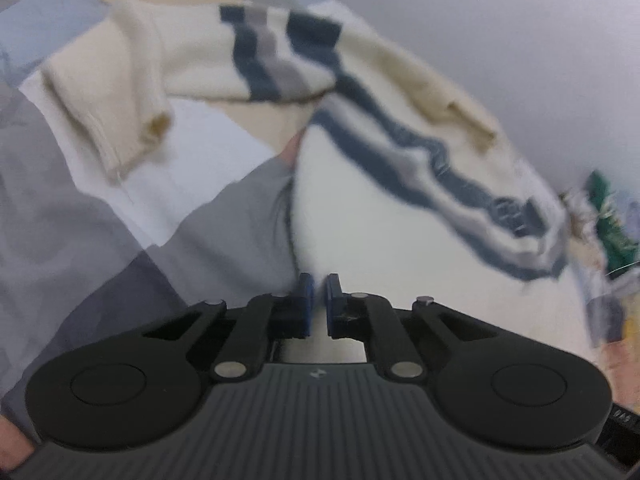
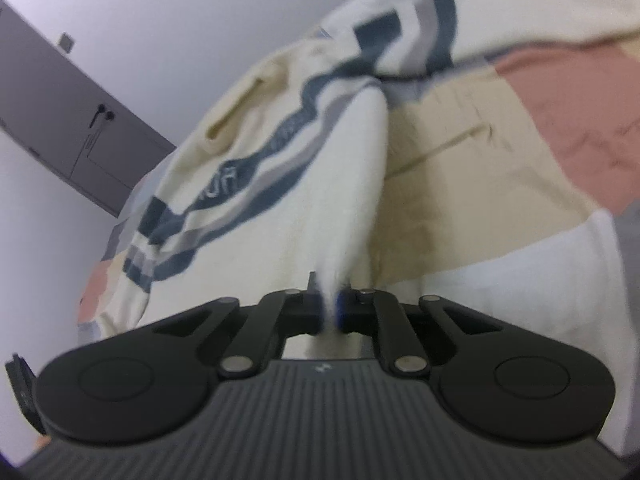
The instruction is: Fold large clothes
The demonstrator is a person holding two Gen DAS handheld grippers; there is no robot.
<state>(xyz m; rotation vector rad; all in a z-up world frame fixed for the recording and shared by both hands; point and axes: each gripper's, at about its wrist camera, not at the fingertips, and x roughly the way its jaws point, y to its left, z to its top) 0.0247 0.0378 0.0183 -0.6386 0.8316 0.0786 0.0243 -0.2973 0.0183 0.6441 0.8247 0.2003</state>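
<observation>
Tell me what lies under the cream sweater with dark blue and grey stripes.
Under the cream sweater with dark blue and grey stripes lies a patchwork cover of beige, pink, white and grey blocks. The part of this cover directly beneath the sweater is hidden.

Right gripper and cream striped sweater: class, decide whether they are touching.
Touching. The right wrist view shows the right gripper with a fold of the cream striped sweater pinched between its closed fingers.

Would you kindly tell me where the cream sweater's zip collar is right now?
In the left wrist view, the collar hangs at upper left, over the patchwork bedspread, left of the sweater's striped chest.
</observation>
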